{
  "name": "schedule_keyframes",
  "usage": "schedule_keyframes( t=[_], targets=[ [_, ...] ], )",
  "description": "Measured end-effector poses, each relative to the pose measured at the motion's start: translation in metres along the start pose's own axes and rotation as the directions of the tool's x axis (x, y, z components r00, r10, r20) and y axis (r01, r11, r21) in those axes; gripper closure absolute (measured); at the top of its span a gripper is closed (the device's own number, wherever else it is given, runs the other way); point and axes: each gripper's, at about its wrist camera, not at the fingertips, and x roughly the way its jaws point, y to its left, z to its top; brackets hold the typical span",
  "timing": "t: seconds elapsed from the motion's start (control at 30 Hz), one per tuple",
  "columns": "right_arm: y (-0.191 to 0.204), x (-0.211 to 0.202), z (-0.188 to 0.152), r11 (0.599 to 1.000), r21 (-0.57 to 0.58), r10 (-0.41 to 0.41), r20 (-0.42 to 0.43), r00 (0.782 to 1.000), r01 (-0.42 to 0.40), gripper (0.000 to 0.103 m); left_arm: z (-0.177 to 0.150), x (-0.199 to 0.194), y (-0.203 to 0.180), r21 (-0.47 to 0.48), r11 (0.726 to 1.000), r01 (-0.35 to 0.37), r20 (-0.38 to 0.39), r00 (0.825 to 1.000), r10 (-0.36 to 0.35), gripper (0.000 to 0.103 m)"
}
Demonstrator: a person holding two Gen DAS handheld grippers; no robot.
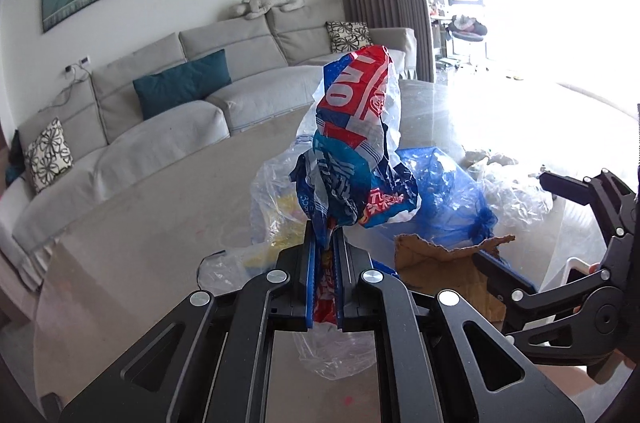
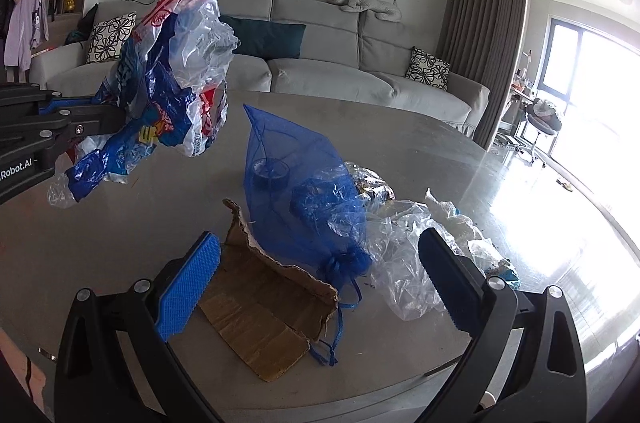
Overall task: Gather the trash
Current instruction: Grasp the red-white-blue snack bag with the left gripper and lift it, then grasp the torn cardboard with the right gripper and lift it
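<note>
My left gripper (image 1: pixel 324 237) is shut on a crumpled red, white and blue printed plastic bag (image 1: pixel 356 127), which it holds up above the round grey table (image 1: pixel 140 223). The right wrist view shows that bag (image 2: pixel 168 95) hanging from the left gripper (image 2: pixel 102 113) at the left. My right gripper (image 2: pixel 320 241) stands open low over the table with nothing between its pads. Ahead of it lie a blue mesh drawstring bag (image 2: pixel 304 199), a torn piece of cardboard (image 2: pixel 264 307) and clear plastic wrap (image 2: pixel 404 263). In the left wrist view the right gripper (image 1: pixel 516 219) is at the right.
Crumpled tissue (image 2: pixel 452 219) and small scraps lie to the right of the clear wrap. More clear plastic (image 1: pixel 276 207) sits under the lifted bag. A grey sofa (image 2: pixel 320 63) curves behind the table, and a curtain (image 2: pixel 488 23) hangs beside a bright window.
</note>
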Motion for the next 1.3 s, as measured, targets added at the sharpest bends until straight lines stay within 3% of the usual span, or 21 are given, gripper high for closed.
schedule_keyframes(
  t=[0.2,0.57,0.93,1.3],
  targets=[
    [0.009,0.002,-0.004,1.0,-0.004,0.018,-0.007,1.0,-0.018,0.005,0.001,-0.011,0.002,-0.007,1.0,0.007,0.03,1.0,-0.007,0.095],
    [0.025,0.016,-0.002,0.998,-0.025,0.056,-0.021,0.998,-0.057,0.005,0.002,0.007,0.021,-0.059,0.998,-0.019,-0.032,0.999,0.017,0.095],
    [0.037,0.035,-0.021,0.997,-0.01,0.081,-0.07,0.994,-0.082,0.005,0.003,0.016,0.022,-0.058,0.998,-0.038,-0.051,0.998,0.035,0.094],
    [0.073,0.031,-0.04,0.987,-0.15,0.048,-0.078,0.996,-0.059,0.007,0.002,0.019,0.017,-0.049,0.998,-0.036,-0.065,0.997,0.033,0.094]
  ],
)
